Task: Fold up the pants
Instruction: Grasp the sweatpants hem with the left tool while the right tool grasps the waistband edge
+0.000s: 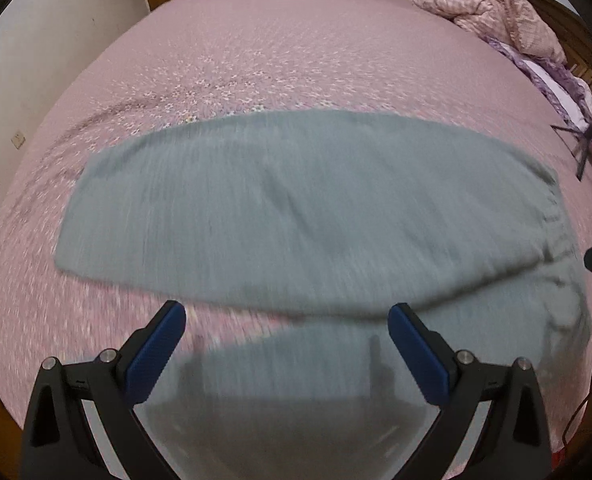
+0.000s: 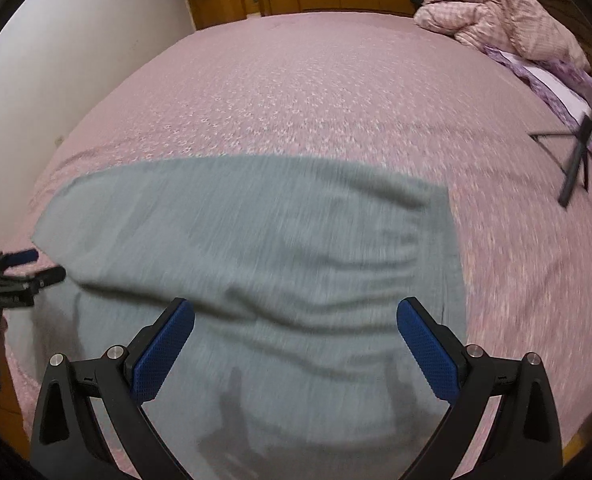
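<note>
Blue-padded fingers of the left hand-held gripper stand wide apart with nothing between them, hovering over the near edge of the grey-green knitted pants. Those pants lie spread across the pink flower-patterned bed, one leg folded over the other. Likewise the right hand-held gripper is spread wide and empty above the waistband end. A crumpled pink quilted blanket sits at the bed's far right corner, well apart. Both views are motion-blurred.

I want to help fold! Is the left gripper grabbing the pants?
No, the left gripper is open above the pants, holding nothing.
</note>
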A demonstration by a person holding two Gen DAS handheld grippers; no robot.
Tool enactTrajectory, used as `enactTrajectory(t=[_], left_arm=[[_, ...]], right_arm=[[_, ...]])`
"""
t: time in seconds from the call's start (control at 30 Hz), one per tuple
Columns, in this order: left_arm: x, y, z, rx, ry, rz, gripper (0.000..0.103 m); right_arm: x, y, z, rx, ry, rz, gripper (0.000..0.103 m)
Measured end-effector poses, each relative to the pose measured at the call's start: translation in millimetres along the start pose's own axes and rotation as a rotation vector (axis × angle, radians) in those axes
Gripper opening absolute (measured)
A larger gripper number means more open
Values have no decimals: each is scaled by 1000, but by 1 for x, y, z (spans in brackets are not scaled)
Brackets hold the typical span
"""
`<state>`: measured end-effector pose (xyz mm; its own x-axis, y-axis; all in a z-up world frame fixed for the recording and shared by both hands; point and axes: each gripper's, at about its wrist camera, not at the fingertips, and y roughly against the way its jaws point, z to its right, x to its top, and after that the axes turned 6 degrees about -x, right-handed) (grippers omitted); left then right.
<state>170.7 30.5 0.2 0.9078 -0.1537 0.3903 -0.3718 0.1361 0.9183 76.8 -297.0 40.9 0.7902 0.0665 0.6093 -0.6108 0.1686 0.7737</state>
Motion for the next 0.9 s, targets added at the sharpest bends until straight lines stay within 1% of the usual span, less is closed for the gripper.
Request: enactTrajectory(t=[0.17,0.33,0.43,0.5,0.57,0.63,0.7,0.73,0.83,0.9], left_arm=[[41,-17,-21,20,0,-7,103],[79,-34,-47,-24,-37,0,103],[99,-47,-58,26,-88,5,103],[110,-55,-66,31,-112,-7,103],[119,-62,-70,9,-126,-22,103],[127,-72,-75,-33,-163,-54,103],[134,-82,-80,-45,-194,-72,103],[136,-86,-82,-63,-211,-84,103],[141,-92,-89,-124,-250,-76,103],[143,-94,-92,-137,-283,-57,103]], right_arm=[[33,-26,6,-35,70,-30,103],[58,-53,12,-28,131,-45,103],[68,-71,15,-19,149,-70,103],[74,-82,17,-5,158,-98,103],[80,-93,18,3,175,-119,103],[85,-102,18,5,197,-131,103],[90,-109,17,3,222,-141,103],[92,-113,16,5,236,-148,103],[97,-131,12,12,281,-190,103],[98,-140,13,37,288,-199,103]])
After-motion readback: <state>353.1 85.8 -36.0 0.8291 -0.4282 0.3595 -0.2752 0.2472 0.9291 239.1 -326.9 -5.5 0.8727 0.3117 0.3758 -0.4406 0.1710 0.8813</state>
